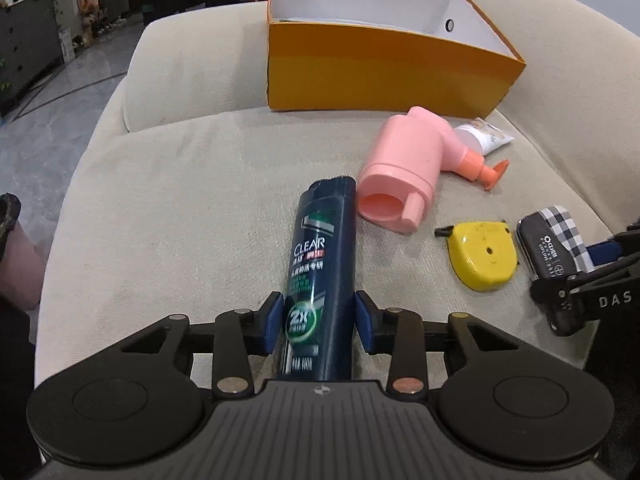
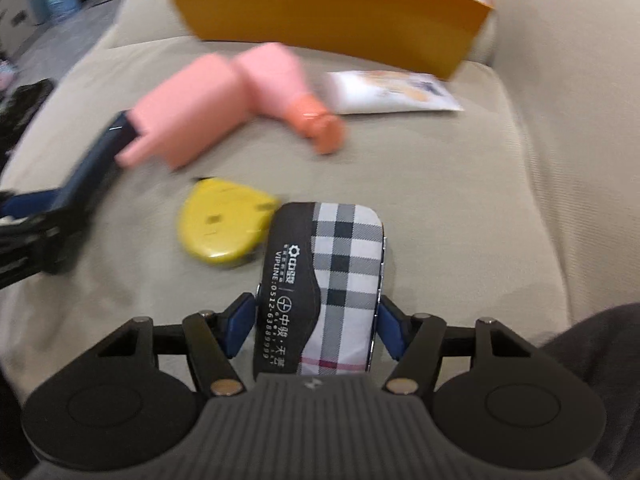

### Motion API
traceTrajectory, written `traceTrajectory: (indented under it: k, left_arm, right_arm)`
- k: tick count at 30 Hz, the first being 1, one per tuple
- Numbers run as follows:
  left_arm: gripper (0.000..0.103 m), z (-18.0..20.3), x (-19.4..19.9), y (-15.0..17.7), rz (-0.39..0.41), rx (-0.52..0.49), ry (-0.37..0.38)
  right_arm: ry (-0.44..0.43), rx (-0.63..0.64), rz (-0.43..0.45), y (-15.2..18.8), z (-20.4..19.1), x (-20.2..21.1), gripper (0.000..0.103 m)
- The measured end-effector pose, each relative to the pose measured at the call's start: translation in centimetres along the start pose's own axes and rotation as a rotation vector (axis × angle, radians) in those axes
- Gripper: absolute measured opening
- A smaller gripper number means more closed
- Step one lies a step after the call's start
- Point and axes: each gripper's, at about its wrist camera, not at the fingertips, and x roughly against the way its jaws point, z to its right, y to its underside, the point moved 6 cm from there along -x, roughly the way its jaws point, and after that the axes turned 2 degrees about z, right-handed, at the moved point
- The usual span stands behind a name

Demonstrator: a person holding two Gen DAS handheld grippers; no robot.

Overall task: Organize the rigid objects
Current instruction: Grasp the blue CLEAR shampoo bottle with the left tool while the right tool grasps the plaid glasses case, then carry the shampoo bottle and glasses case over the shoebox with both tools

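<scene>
My left gripper [image 1: 318, 322] is shut on a dark blue CLEAR shampoo bottle [image 1: 324, 256], which points away over the beige sofa seat. My right gripper [image 2: 318, 328] is shut on a black and checked case [image 2: 324, 280]; this case also shows at the right in the left wrist view [image 1: 554, 240]. A pink pump bottle [image 1: 404, 172] [image 2: 224, 104] lies on its side in the middle. A yellow tape measure [image 1: 482, 256] [image 2: 224, 224] lies between the two grippers. An open orange box [image 1: 380, 68] [image 2: 328, 4] stands at the back of the seat.
A white tube [image 1: 486, 136] [image 2: 392, 92] lies in front of the box at the right. The sofa backrest [image 1: 580, 80] rises at the right. The sofa seat edge and a grey floor [image 1: 52, 92] lie to the left, with a pink bin [image 1: 16, 248] there.
</scene>
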Motion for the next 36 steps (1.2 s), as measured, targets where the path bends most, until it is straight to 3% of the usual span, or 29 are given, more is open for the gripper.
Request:
traceTrajectory:
  k: [6,18,27,36]
  left_arm:
    - [0.044,0.6,-1.3,-0.4,0.048,-0.045,-0.049]
    - [0.043,0.7,-1.5,-0.5,0.040,-0.071,-0.054]
    - [0.038,-0.1,0.4,-0.4,0.047,-0.040,-0.025]
    - [0.038,-1.0,3.1,-1.9,0.124,-0.001,-0.013]
  right_arm:
    - [0.017,-0.015,0.017,-0.3,0.1,-0.5,0.065]
    - [0.030,-0.011,0.031,-0.3,0.1,-1.2,0.070]
    - [-0.005,-0.038,0.043,-0.5,0.5,-0.4,0.067]
    - [-0.018,-0.066,0.105,-2.1,1.4,2.2,0.067]
